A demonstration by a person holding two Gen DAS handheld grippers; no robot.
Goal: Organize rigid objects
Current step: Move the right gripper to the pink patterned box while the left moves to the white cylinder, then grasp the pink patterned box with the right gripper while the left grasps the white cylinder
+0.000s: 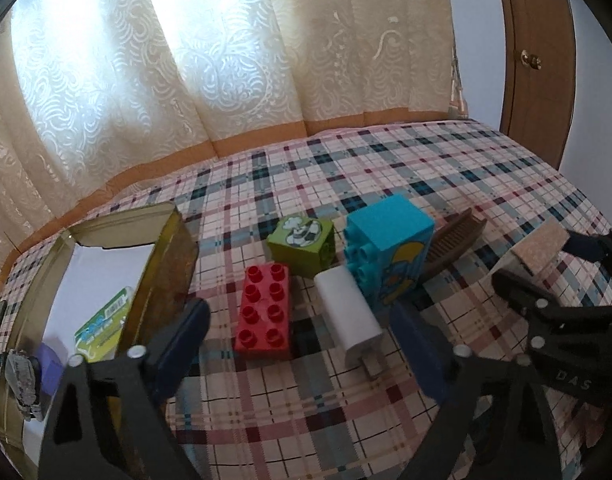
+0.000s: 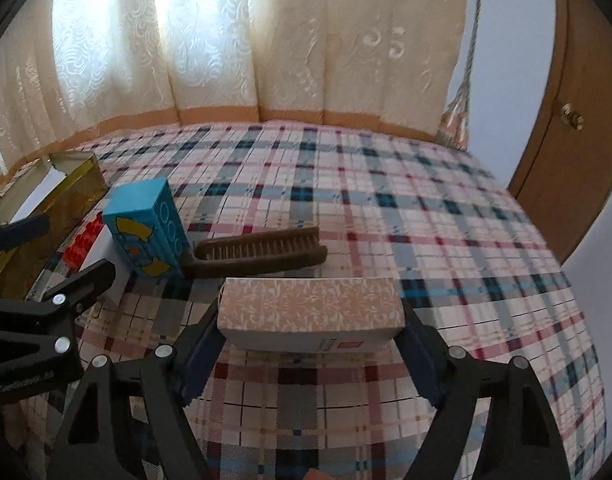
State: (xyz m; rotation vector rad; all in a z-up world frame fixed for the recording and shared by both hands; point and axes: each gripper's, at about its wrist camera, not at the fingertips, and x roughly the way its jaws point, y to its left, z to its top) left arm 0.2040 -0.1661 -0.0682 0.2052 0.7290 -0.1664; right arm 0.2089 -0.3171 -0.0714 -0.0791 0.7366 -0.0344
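Note:
My right gripper (image 2: 311, 340) is shut on a peach patterned box (image 2: 311, 309), held by its two ends just above the plaid bed; the box also shows in the left wrist view (image 1: 540, 250). My left gripper (image 1: 302, 332) is open and empty, its fingers either side of a red brick (image 1: 266, 312) and a white charger (image 1: 348, 320). Behind them lie a green block (image 1: 302, 246), a blue block (image 1: 390, 248) and a brown comb (image 1: 454, 244). The blue block (image 2: 146, 228) and comb (image 2: 262, 254) also show in the right wrist view.
An open gold tin (image 1: 168, 264) stands at the left with a green packet (image 1: 104, 326) and other small items inside. The plaid bed cover (image 2: 426, 220) runs back to cream curtains (image 1: 186, 60). A wooden door (image 2: 578, 100) is at the right.

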